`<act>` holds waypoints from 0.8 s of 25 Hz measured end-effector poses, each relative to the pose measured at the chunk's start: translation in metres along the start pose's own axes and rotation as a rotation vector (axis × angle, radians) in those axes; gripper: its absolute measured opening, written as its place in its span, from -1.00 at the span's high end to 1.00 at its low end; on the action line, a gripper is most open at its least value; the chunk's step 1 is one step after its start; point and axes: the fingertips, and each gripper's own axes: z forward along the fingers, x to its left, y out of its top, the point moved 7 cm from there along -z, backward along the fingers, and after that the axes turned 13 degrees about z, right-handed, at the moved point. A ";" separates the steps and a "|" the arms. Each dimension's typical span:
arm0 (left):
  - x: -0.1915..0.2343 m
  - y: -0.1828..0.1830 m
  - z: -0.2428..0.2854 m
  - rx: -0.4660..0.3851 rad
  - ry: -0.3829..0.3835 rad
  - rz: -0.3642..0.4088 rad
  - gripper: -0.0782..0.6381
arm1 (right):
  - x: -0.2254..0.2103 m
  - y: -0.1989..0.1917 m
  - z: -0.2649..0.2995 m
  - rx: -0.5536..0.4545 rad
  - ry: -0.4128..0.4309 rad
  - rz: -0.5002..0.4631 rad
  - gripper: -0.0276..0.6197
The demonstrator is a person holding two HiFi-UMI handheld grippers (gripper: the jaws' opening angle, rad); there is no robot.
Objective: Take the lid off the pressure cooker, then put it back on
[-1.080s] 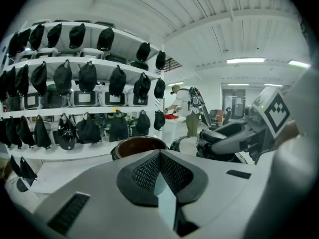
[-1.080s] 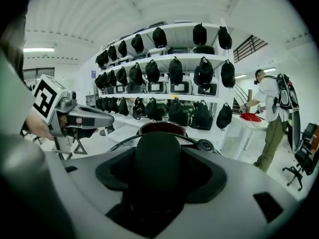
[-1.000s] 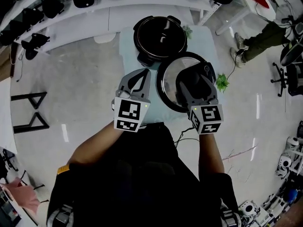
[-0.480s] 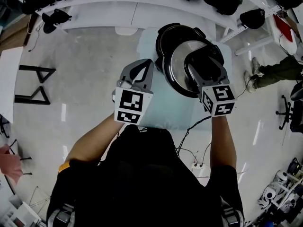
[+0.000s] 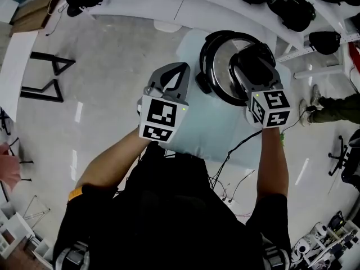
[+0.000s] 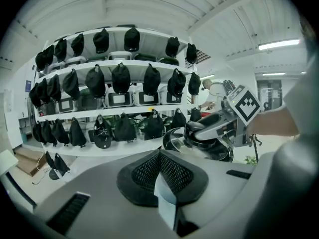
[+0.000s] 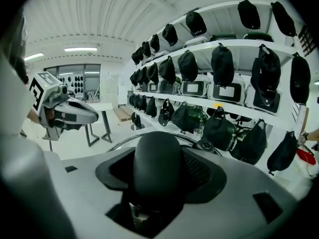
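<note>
The pressure cooker [image 5: 203, 82] stands at the far end of a small pale table [image 5: 202, 128]. Its steel lid [image 5: 222, 61] lies over the pot's mouth; whether it is seated I cannot tell. My right gripper [image 5: 251, 66] is shut on the lid's black handle [image 7: 157, 166], which fills the gap between its jaws; the lid's steel rim [image 7: 122, 141] shows beyond. My left gripper [image 5: 181, 67] hovers left of the cooker, shut with nothing in it. The left gripper view shows the lid [image 6: 199, 142] tilted under the right gripper [image 6: 219, 126].
A curved white shelf [image 5: 169, 7] with black bags runs behind the table. Black stand legs [image 5: 48, 77] are on the floor at left. A cable [image 5: 233, 156] trails off the table's near side. A person's leg [image 5: 337, 110] shows at right.
My right gripper has carried the lid from beside the cooker, at its near right, to over the pot's mouth. The left gripper has stayed shut beside the cooker.
</note>
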 end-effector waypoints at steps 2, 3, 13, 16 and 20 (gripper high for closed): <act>0.002 -0.003 0.006 0.010 0.005 -0.006 0.77 | -0.004 -0.001 0.009 0.010 0.024 -0.015 0.02; 0.003 -0.004 0.009 0.014 0.007 -0.009 0.77 | -0.006 -0.001 0.013 0.016 0.035 -0.023 0.02; 0.008 -0.013 0.029 0.038 0.016 -0.034 0.77 | -0.017 -0.004 0.040 0.059 0.122 -0.060 0.02; 0.008 -0.015 0.032 0.043 0.015 -0.040 0.77 | -0.018 -0.005 0.043 0.067 0.143 -0.065 0.02; 0.006 -0.015 0.035 0.044 0.013 -0.043 0.77 | -0.019 -0.007 0.047 0.076 0.167 -0.062 0.02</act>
